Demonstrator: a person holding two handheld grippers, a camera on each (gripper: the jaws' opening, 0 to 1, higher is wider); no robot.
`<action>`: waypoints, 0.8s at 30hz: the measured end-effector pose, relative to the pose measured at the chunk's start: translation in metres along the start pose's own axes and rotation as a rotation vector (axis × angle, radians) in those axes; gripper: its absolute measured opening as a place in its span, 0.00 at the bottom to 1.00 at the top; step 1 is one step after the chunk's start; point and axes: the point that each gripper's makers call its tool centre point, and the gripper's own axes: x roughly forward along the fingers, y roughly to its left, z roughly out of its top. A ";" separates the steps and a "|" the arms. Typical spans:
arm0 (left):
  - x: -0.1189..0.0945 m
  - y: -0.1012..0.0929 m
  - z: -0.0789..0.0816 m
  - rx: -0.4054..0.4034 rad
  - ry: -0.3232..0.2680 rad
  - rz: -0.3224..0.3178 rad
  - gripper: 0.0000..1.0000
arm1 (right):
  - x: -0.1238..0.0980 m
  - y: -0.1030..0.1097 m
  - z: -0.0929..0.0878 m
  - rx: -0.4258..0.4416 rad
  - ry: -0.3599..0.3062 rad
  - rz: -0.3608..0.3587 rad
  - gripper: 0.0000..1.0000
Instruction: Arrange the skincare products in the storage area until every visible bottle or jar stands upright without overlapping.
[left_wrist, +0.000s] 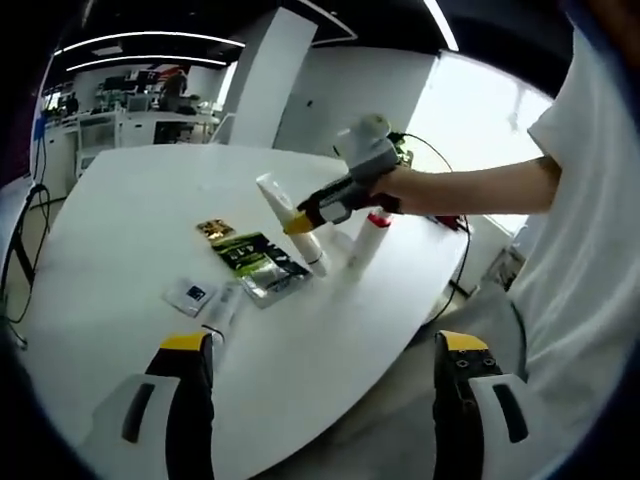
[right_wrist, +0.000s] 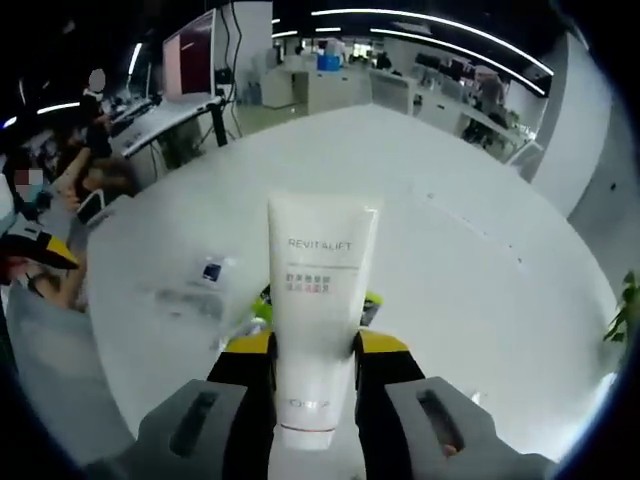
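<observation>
Left gripper view looks across white table (left_wrist: 120, 230) from its near edge, right gripper view close above it

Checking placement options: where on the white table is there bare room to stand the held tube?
The white table is bare toward its far edge and left of the gold packet. It is crowded around the green sachet, the upright white tubes and the right tool, which grips the Revitalift tube.

We see a white round table (left_wrist: 130, 200), a white pillar (left_wrist: 265, 75) behind it, and office desks (right_wrist: 175, 115) (with a monitor (right_wrist: 190, 50)) farther back.
</observation>
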 end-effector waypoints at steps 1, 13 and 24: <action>0.000 -0.002 0.002 0.003 -0.002 -0.003 0.84 | -0.004 0.002 0.001 0.007 -0.015 0.002 0.28; -0.010 -0.015 0.035 -0.076 -0.113 -0.031 0.84 | -0.044 0.039 0.013 0.017 -0.147 0.016 0.28; -0.018 -0.028 0.045 -0.067 -0.131 -0.023 0.84 | -0.079 0.069 0.012 0.002 -0.214 0.022 0.28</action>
